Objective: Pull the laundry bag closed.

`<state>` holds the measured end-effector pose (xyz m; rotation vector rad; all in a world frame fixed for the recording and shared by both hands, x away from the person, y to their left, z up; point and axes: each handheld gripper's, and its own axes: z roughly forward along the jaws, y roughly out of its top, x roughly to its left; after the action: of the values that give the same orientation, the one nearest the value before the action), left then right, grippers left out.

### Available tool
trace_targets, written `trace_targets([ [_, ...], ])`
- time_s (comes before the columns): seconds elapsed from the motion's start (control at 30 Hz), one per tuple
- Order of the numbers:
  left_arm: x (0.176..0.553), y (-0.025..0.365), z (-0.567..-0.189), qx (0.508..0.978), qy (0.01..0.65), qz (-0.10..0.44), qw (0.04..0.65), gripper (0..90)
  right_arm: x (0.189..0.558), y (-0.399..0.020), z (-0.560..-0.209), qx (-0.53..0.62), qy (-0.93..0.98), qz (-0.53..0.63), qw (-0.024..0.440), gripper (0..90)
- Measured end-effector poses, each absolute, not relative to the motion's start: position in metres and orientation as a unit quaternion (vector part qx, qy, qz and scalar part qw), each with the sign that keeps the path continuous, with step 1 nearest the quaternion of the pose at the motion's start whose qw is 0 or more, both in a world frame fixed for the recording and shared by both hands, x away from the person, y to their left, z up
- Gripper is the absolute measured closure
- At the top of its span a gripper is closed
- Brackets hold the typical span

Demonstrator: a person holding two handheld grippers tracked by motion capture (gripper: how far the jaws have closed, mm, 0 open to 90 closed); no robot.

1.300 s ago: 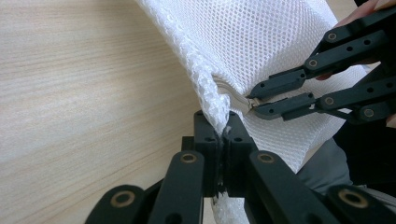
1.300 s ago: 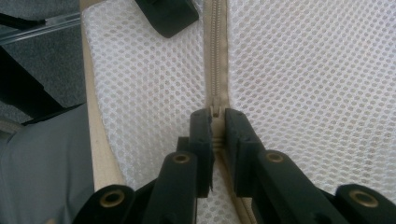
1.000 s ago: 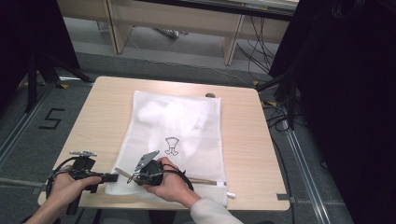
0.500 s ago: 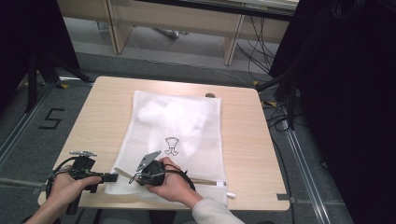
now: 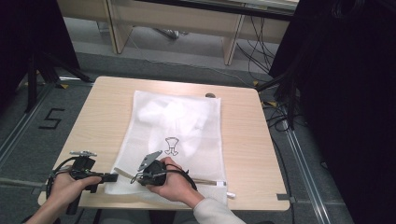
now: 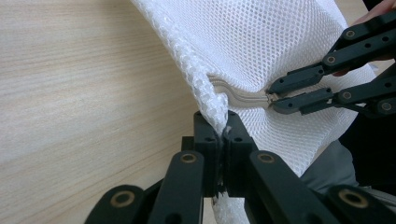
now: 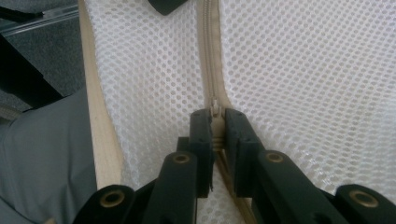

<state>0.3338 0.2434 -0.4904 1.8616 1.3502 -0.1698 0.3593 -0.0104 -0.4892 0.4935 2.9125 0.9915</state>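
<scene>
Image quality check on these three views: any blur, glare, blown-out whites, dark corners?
High view: even light, but the mesh bag reads nearly blown-out on the table, with dark surroundings at right. Left gripper view: mesh weave and zipper sharp, nearest black links at the bottom slightly soft, no glare. Right gripper view: zipper pull and mesh crisp, the grey sleeve at lower left soft.

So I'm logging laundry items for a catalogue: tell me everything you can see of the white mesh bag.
The white mesh bag lies flat on the wooden table, a rectangle of fine netting with a small dark figure printed mid-panel and pale contents showing through. A beige zipper runs along its near edge. The left gripper pinches its corner, lifting the mesh; the right gripper is shut on the zipper pull.
</scene>
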Motion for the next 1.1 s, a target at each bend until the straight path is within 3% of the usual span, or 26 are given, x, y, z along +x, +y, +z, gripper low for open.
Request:
trace_targets([
  [1.1, 0.333, 0.242, -0.491, 0.735, 0.539, -0.051, 0.409, 86.3, 0.36, -0.022, -0.488, 0.153, 0.937, 0.314, 0.022, 82.8],
])
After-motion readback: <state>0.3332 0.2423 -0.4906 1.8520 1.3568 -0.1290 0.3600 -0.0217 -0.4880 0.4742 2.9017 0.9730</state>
